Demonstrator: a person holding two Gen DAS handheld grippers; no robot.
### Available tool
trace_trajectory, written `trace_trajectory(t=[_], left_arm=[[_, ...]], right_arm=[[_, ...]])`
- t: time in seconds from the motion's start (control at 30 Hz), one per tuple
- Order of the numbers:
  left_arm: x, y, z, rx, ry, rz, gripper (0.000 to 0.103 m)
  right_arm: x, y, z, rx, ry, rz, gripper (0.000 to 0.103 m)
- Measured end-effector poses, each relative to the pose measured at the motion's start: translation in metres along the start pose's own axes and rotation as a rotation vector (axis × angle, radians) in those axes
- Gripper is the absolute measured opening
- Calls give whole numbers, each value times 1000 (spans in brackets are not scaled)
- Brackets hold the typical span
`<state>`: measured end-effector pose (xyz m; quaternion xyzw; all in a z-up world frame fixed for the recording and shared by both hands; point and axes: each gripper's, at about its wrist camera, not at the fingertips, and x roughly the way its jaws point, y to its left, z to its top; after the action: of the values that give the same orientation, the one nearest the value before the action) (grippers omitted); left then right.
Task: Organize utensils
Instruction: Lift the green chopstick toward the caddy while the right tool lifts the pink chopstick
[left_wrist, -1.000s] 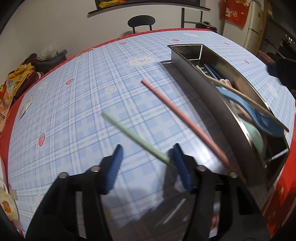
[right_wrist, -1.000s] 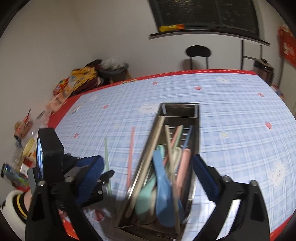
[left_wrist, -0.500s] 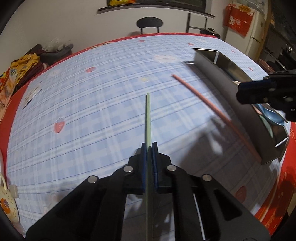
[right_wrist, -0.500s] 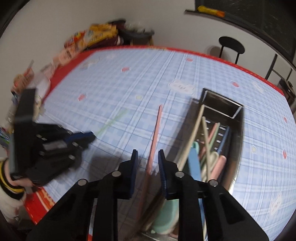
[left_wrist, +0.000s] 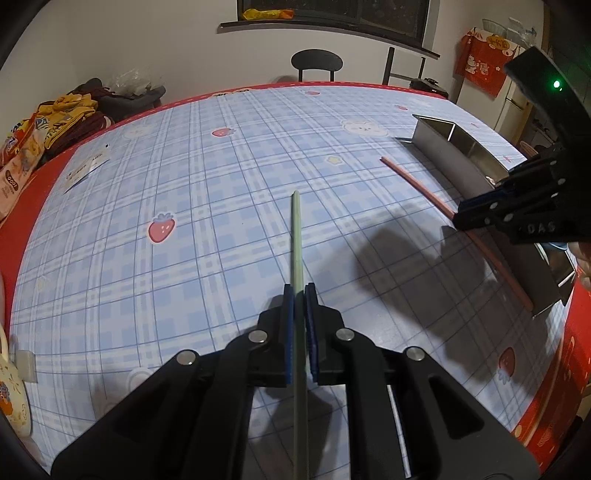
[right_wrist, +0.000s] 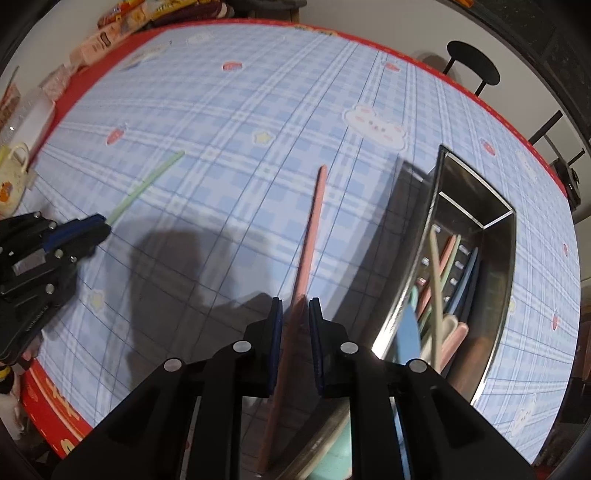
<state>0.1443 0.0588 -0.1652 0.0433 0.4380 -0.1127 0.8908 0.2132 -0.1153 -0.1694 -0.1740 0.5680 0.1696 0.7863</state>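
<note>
Entry, utensil sorting in progress. Change noted: a second ago both grippers stood wide apart above the table (left_wrist: 184, 192); both have since closed, each over one loose chopstick. Left gripper (left_wrist: 299, 295): fingers pressed together on the green chopstick (left_wrist: 296, 236), pinching it near its handle end; the stick runs straight ahead along the plaid cloth, tip pointing away, and whether it is lifted clear of the cloth cannot be told. Right gripper (right_wrist: 295, 306): its jaws have just been closing, with the pink chopstick (right_wrist: 312, 229) between them; a narrow gap is visible either side of the stick, so a firm pinch cannot be confirmed from this view. The pink chopstick lies on the table just beside the long wall of the steel utensil tray (right_wrist: 476, 221). Tray contents: several chopsticks and spoons in pink, green, blue and beige, already stowed. Judged status: these two sticks appear to be the last loose items; once both grips are secure, each needs lifting and lowering lengthwise into the tray, the right-hand one having the shorter trip.
</note>
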Motion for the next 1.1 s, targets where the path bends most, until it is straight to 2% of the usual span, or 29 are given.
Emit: trace_trajectory(t=[0.23,0.4,0.6,0.77,0.87,0.97,1.1], left_arm=[[0,-12,-1,57,-8,53,10],[0,-12,-2,68,-10,60,9],[0,-19,-3,100,-12,97,9],[-1,-20,-4,97,-13,93,9],[-2,-18,-5,82,-15,77,10],[-6,-11,-7,45,-21,-1,10],[-8,6,-8,-46,-29,-68,10]], right_arm=[[-2,15,-7,-27,19,-3,12],[-8,21,-21,-51,31,-8,12],[-14,30,-33,-64,-13,-19,7],[-21,33,-45,-48,-59,-12,7],[-23,24,-48,3,-85,52,7],[-34,16,-52,60,-151,149,7],[-48,7,-60,128,-245,266,7]])
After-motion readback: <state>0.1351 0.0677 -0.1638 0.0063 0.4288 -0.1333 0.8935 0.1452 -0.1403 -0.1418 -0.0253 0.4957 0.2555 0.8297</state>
